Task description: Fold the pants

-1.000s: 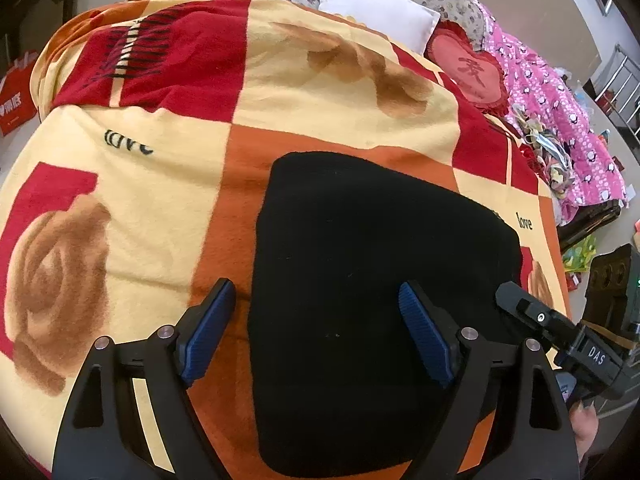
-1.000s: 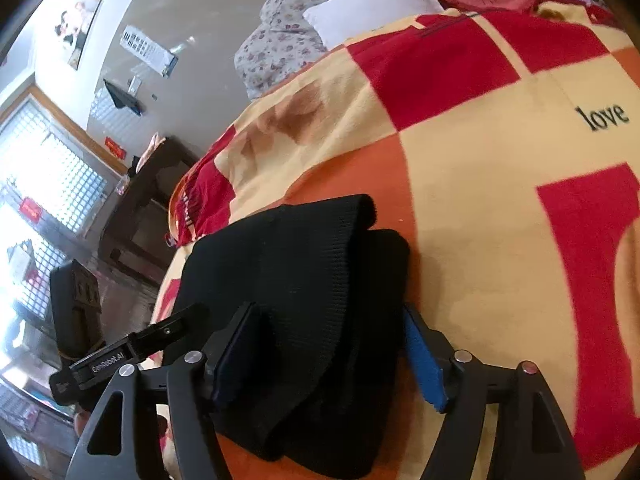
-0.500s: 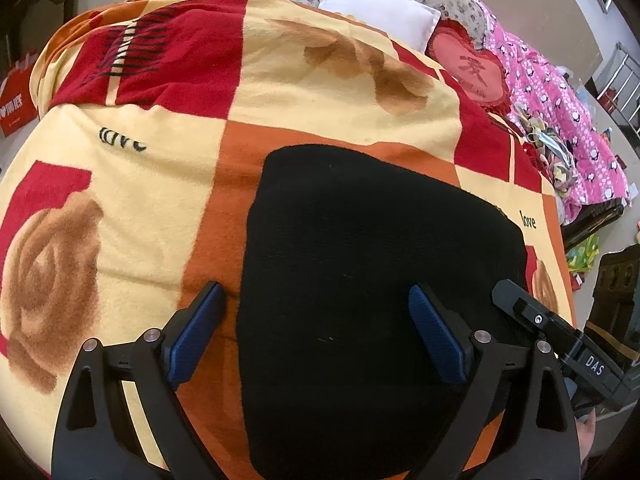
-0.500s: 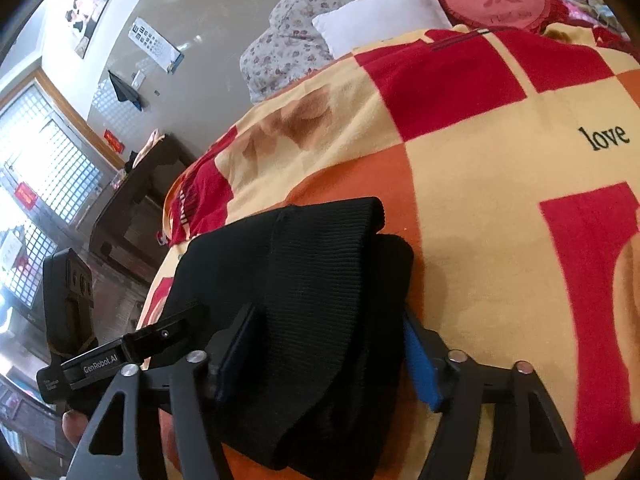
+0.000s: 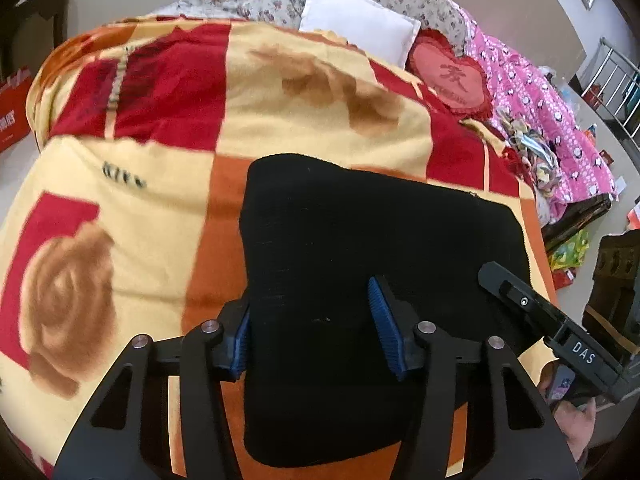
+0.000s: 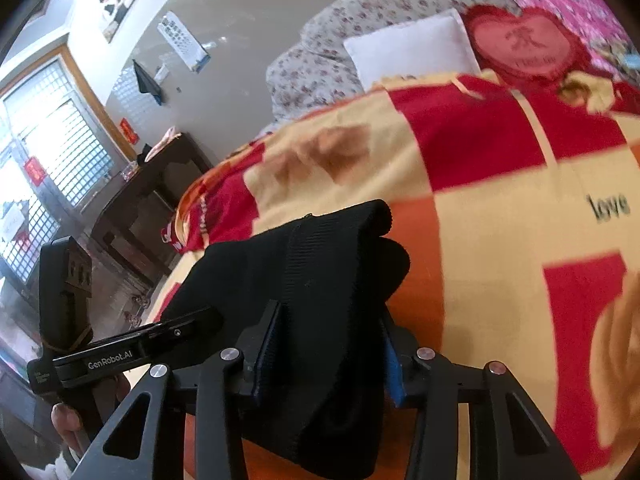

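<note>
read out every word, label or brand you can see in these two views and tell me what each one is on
"DAS": on the right gripper body, left wrist view.
"GenRobot.AI": on the left gripper body, right wrist view.
"love": black print on the blanket.
One Chinese character on the heart cushion; small print below it too blurred to read.
Red signs by the window, the wall calendar and the red box: too small to read.
</note>
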A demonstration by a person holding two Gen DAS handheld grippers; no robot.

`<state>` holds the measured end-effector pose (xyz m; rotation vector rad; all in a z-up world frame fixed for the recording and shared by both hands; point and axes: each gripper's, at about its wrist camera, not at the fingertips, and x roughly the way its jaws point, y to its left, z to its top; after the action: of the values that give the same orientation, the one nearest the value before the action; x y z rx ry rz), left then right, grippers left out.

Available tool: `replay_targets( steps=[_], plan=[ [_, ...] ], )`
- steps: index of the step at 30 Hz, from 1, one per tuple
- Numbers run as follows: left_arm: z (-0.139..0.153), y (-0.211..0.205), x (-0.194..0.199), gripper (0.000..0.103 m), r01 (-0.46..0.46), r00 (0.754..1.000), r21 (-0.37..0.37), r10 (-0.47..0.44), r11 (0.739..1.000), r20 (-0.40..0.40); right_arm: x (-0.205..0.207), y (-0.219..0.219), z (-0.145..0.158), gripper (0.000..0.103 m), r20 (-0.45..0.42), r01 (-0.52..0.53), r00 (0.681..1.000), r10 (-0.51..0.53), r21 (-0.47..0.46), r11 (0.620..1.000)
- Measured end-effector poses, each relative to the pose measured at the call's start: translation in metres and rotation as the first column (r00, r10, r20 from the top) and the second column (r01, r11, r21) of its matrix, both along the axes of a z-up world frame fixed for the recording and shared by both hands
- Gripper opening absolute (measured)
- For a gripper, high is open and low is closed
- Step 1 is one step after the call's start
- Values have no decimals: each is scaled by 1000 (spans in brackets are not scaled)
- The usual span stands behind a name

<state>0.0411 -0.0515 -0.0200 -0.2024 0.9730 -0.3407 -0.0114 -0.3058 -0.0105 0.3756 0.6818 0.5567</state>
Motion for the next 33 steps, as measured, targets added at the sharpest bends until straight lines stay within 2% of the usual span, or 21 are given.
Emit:
replay_targets(
  steps=[5,10,12,13,16,18,21,24,26,28,31,33],
  plan=[
    [13,0,20,52,-24,999,41,22,999,33,23,14,18,43,38,-5,999,5,-16,1000],
    [-2,4,51,52,-50,999,60,50,997,-5,57,25,8,43,1,-10,1000,10,-18,1000],
    [-16,7,63,53,-64,996,76,68,995,-51,74,35,-9,45,-58,-22,998,17,-100,995],
    [-21,9,66,59,-69,996,66,73,995,-59,77,37,-15,46,-74,-16,997,7,-128,992],
    [-23,12,67,63,-54,997,47,57,997,-56,73,30,-17,48,-67,-14,998,7,-103,995],
    [-21,14,67,64,-51,997,50,54,997,-57,66,27,-10,48,-61,-4,998,-4,-122,992],
    [-16,15,62,63,-61,997,70,64,996,-46,47,26,12,48,13,21,1000,-19,-156,988],
    [-8,17,53,63,-94,995,112,96,989,-12,31,31,31,46,72,-9,997,20,-153,988],
    [-8,16,51,63,-97,995,130,98,987,-4,24,42,37,42,91,-34,994,52,-189,981],
    [-10,15,49,63,-101,995,147,102,984,0,22,57,30,39,75,-63,994,83,-237,969],
    [-11,13,48,63,-103,995,153,104,983,6,22,64,6,37,29,-47,998,59,-307,950],
    [-12,10,47,63,-105,995,160,103,982,15,17,60,-3,37,39,-26,999,38,-288,957]
  ],
)
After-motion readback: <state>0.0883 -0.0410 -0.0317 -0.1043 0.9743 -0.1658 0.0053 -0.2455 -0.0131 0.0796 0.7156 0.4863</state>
